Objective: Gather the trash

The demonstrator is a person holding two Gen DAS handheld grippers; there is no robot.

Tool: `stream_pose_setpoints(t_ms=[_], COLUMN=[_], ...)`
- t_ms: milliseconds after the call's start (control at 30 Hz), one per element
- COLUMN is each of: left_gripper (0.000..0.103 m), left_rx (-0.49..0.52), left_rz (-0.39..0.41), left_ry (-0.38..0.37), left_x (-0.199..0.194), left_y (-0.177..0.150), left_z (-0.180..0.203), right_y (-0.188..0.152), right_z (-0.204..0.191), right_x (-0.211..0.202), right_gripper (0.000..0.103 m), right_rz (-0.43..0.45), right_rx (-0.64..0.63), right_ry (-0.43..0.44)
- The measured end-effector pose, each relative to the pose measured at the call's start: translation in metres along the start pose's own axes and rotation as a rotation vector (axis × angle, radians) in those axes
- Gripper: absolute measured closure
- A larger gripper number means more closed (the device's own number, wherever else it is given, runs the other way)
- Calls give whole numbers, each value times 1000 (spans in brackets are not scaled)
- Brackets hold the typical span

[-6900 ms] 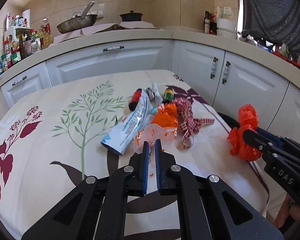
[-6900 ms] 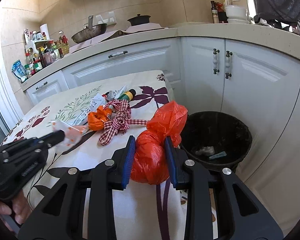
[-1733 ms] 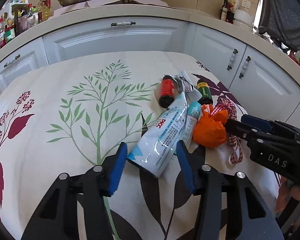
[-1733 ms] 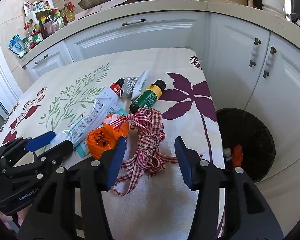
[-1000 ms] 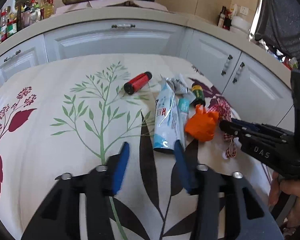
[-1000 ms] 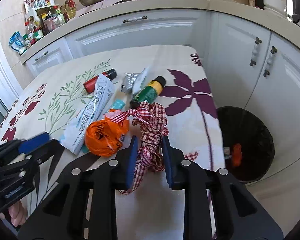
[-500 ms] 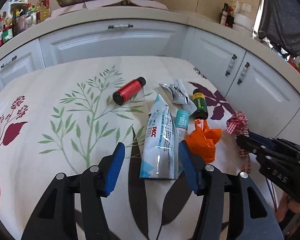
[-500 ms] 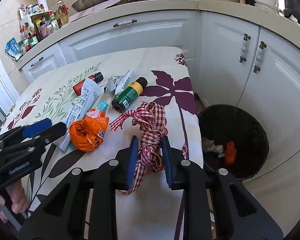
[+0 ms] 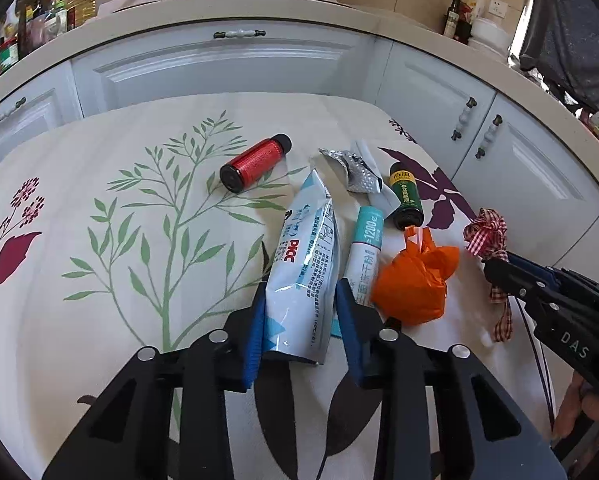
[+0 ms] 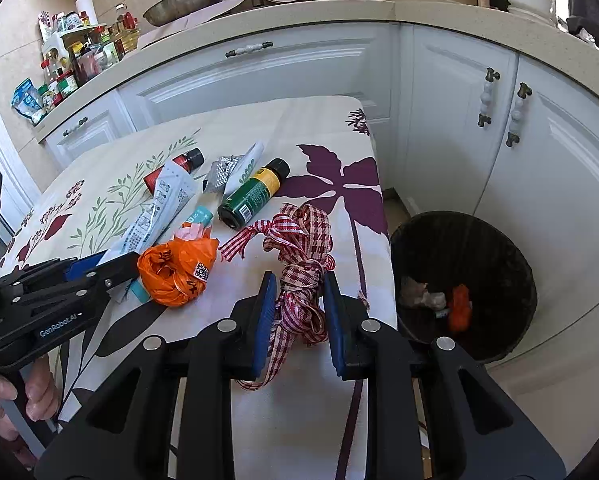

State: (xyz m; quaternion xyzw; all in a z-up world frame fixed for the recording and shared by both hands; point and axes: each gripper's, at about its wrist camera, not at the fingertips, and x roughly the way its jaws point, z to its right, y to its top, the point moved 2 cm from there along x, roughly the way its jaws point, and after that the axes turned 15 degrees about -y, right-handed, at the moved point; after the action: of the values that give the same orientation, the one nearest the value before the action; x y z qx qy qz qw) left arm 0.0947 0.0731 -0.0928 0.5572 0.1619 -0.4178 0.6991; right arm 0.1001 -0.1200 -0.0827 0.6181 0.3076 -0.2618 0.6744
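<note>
1. Left wrist view: the left gripper (image 9: 299,324) was seen with its jaws just closed in on the near end of the white-and-blue pouch (image 9: 305,264), both pads against its sides. Just right of the pouch lay a teal-capped tube (image 9: 365,254), then an orange bag (image 9: 413,284); beyond the pouch lay a red bottle (image 9: 255,162), crumpled foil (image 9: 353,170) and a green bottle (image 9: 406,196).
2. Right wrist view: the right gripper (image 10: 297,314) was held narrow, clamped on the red checked ribbon (image 10: 299,264), right of the orange bag (image 10: 177,268). A black bin (image 10: 465,284) was seen on the floor, right of the tablecloth (image 10: 299,420).
</note>
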Motion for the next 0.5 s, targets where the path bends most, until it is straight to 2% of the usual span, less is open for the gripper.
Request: stream_pose_setpoints(t_ms=[167,500], left_gripper=[87,94], left_rx=[8,-1], left_rz=[31,81], left_ry=[17,61], left_x=[-8,-25], left_y=[0,-2], left_z=[0,-7], right_y=[-1,-2], right_z=[-2,-4], right_x=[-2,-11], right_gripper=[80,80], right_rz=[7,35], right_rx=[-3,-12], right_ry=[0,3])
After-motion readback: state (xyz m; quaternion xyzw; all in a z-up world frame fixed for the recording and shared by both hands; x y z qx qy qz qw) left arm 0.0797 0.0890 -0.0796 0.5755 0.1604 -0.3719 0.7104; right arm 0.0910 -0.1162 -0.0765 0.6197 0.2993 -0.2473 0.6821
